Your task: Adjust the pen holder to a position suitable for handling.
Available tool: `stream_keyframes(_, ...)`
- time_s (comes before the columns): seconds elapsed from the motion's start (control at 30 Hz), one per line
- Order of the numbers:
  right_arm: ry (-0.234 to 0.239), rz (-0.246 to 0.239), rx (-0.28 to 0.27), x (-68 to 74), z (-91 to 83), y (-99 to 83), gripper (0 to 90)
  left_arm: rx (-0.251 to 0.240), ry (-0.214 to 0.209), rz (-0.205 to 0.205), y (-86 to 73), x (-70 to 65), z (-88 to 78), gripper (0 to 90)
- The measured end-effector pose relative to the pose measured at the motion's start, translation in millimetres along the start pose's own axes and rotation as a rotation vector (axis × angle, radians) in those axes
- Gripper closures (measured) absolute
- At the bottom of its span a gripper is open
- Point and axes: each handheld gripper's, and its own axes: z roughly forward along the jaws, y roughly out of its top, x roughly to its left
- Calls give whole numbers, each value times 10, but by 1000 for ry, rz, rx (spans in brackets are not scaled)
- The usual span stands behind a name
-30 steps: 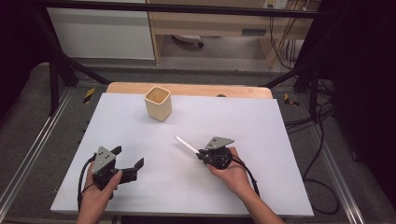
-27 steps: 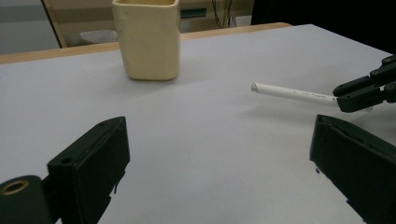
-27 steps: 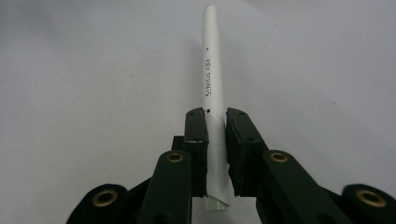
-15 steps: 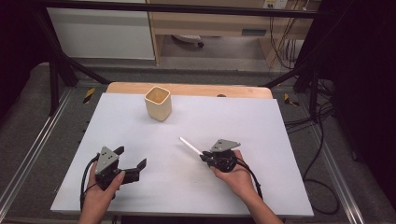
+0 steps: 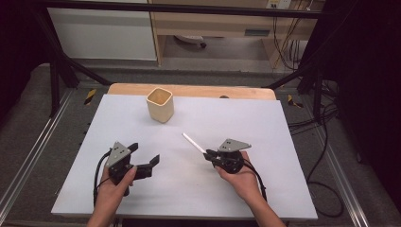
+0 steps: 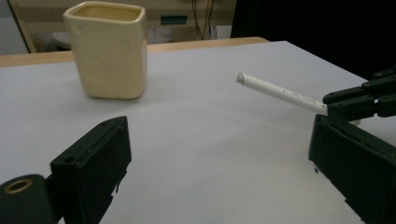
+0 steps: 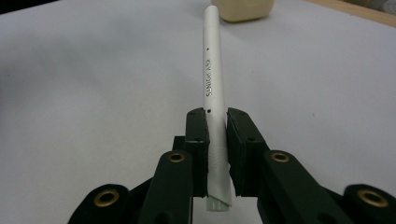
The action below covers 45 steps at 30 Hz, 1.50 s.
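Observation:
A white pen [image 5: 193, 142] [image 7: 212, 70] [image 6: 280, 92] sticks out from my right gripper [image 5: 211, 154] [image 7: 215, 122], whose jaws are shut on its lower end. The pen points up and left toward a cream square cup [image 5: 160, 104] [image 6: 109, 49] standing upright at the back of the white table [image 5: 265, 123]. At the table's front left my left gripper [image 5: 143, 154] [image 6: 219, 154] rests low, jaws wide open with nothing between them. It faces the cup and the pen tip. A hand holds each gripper.
A wooden strip [image 5: 198, 90] runs along the table's far edge behind the cup. Black frame bars [image 5: 61, 66] and cables [image 5: 326, 123] lie off the table at the sides. White surface lies open between the two grippers.
My right gripper with the pen has shifted slightly right and toward the front. My left gripper has drifted a little right and nearer the front edge.

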Motion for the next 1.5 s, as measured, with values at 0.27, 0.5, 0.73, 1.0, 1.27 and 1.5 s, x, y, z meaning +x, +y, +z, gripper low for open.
stream_keyframes(0.27, -9, 4, -56, 46, -142, 45, 789, -51, -78, -26, 235, -272, 391, 66)
stream_keyframes(0.5, -4, -19, -104, 123, -146, 85, 789, -78, -58, -21, 35, -309, 338, 62)
stream_keyframes(0.73, 6, -46, -108, 230, -80, 92, 789, -107, -88, -117, -4, -224, 284, 62)
stream_keyframes(1.0, 21, -58, -108, 290, -24, 86, 789, -95, -139, -187, -42, -221, 321, 66)
stream_keyframes(1.27, 43, -73, -127, 387, 12, 95, 789, -97, -166, -235, -60, -197, 333, 68)
stream_keyframes(1.5, 54, -81, -134, 430, 25, 99, 789, -104, -205, -290, -76, -173, 346, 89)
